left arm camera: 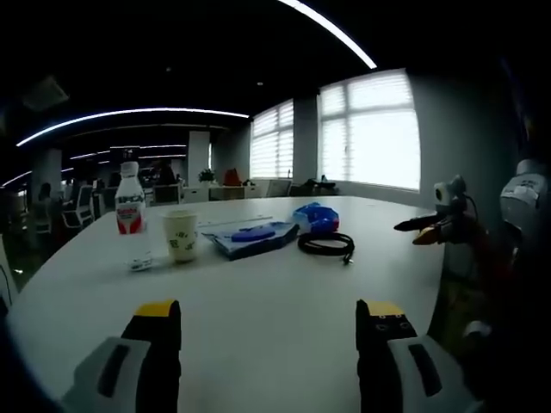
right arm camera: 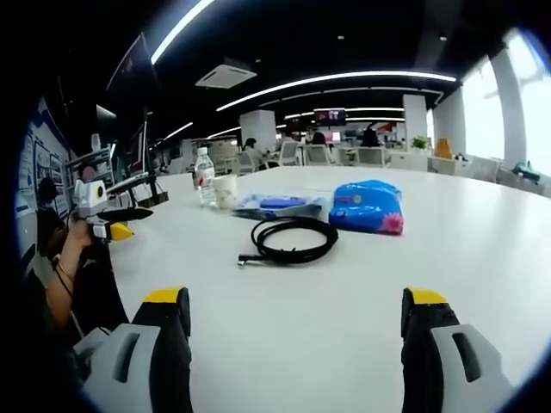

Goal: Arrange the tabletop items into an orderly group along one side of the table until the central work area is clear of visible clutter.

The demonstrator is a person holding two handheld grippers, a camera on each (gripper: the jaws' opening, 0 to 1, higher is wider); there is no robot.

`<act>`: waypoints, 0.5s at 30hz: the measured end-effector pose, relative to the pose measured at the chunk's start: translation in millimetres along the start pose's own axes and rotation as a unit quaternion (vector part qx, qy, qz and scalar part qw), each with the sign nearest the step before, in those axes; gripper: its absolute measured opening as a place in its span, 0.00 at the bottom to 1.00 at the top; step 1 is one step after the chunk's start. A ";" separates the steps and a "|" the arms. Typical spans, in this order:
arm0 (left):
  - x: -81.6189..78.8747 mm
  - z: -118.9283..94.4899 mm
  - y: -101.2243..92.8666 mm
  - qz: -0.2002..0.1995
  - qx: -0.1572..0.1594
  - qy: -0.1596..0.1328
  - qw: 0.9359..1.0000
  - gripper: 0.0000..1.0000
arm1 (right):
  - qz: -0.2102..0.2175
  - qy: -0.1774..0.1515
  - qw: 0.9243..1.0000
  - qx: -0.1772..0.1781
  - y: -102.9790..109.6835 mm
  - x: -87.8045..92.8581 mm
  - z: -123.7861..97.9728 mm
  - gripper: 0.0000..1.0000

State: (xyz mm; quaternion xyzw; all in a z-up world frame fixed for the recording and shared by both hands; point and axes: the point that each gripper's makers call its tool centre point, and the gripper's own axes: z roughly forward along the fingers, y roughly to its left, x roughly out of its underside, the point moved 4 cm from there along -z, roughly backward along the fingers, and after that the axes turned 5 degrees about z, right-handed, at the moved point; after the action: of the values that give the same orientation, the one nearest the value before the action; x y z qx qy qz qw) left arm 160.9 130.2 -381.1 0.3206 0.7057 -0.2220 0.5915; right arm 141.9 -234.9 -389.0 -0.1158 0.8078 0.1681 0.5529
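Both hand-held grippers, left [left arm camera: 269, 323] and right [right arm camera: 295, 314], are spread wide, empty. Ahead of the right one lies the black cable [right arm camera: 293, 240]; its loose loops could snag and drag the blue pouch [right arm camera: 368, 206] just beyond.

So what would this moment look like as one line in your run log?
left hand-held gripper open | right hand-held gripper open | water bottle, paper cup, black cable, blue packet untouched
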 end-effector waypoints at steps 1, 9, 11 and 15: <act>-0.7 -0.9 -0.1 -0.003 0.001 -0.003 1.000 0.85 | 0.000 0.000 1.000 0.000 -0.2 0.1 -0.3 1.00; -6.3 -1.4 -1.2 -0.009 -0.009 -0.023 1.000 0.97 | -0.003 -0.003 1.000 -0.002 -0.5 -0.9 -1.0 1.00; -9.1 -1.5 -2.0 -0.016 -0.010 -0.035 0.999 0.99 | -0.004 -0.003 1.000 -0.003 0.3 -1.5 -0.8 1.00; -8.6 -0.6 -2.7 -0.016 -0.014 -0.032 0.999 1.00 | -0.005 0.000 1.000 -0.004 1.4 -1.5 -0.6 1.00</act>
State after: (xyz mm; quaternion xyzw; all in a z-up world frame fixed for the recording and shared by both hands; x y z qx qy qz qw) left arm 159.4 127.1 -372.8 0.2937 0.6945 -0.2315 0.6147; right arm 141.4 -233.9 -387.2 -0.1222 0.8065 0.1689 0.5533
